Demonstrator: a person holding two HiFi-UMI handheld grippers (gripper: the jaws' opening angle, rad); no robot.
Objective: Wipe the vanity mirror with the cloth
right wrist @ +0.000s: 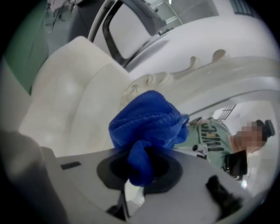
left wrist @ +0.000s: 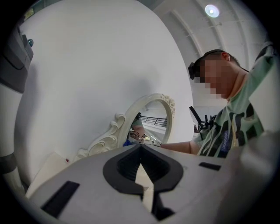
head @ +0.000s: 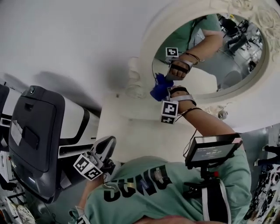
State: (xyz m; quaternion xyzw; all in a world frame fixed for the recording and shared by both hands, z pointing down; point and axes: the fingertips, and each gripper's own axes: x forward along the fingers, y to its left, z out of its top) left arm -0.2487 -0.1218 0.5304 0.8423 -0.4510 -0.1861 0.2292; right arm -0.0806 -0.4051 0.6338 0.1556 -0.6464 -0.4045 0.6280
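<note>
Against white wall (head: pixel 65 35), oval mirror (head: pixel 218 65) in ornate cream frame (head: pixel 192 13), standing over white vanity top (head: pixel 131 131). I see right gripper (head: pixel 164 92) pinching blue cloth (head: pixel 158 86), wad bunched at lower-left edge of glass, right by frame. Left gripper (head: pixel 104 151) hangs low near person's green shirt (head: pixel 175 183), jaws pressed together, nothing between. Grey-and-white machine (head: pixel 35 131) at left, beside vanity.

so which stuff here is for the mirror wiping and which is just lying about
For the job: cloth, right gripper clamping it, mirror.
Lying about: grey case, left gripper, shut and empty.
</note>
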